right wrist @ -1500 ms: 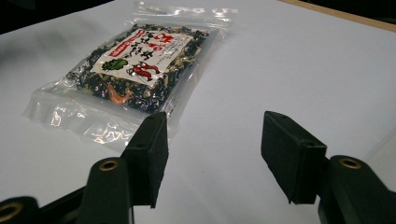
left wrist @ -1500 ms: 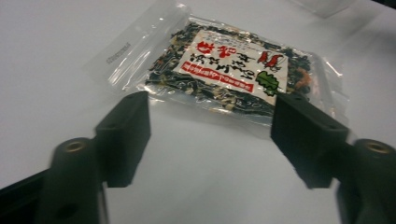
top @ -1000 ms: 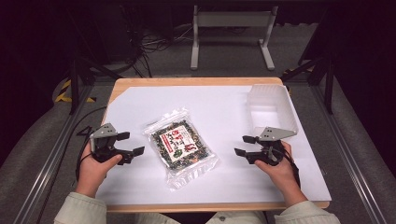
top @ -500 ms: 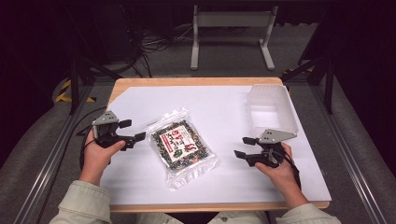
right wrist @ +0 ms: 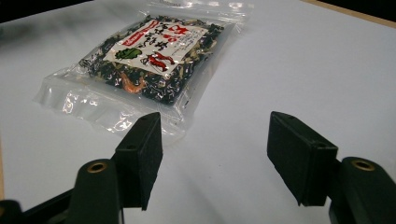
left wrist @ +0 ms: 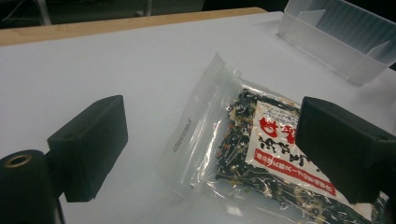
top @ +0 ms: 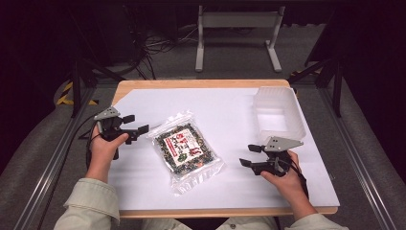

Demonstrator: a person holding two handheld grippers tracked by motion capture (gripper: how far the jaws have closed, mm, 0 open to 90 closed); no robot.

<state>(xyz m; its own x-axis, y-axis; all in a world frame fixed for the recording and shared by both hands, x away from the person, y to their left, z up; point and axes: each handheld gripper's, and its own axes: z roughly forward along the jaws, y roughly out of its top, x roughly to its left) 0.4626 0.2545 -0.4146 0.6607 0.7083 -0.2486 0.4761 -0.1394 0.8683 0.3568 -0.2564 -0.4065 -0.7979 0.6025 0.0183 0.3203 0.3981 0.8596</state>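
Your left gripper (top: 135,123), jaws apart and empty, sits just beside the packet's (top: 185,147) upper-left corner, nearer than your right gripper (top: 250,155), also open. The packet lies flat mid-bench, long axis running diagonally toward you and rightward.

Overhead light fell bright and even on my white surface (top: 230,110), while the room beyond stayed dark. Glare flecked the clear packet (left wrist: 219,154); my near jaws blurred softly.
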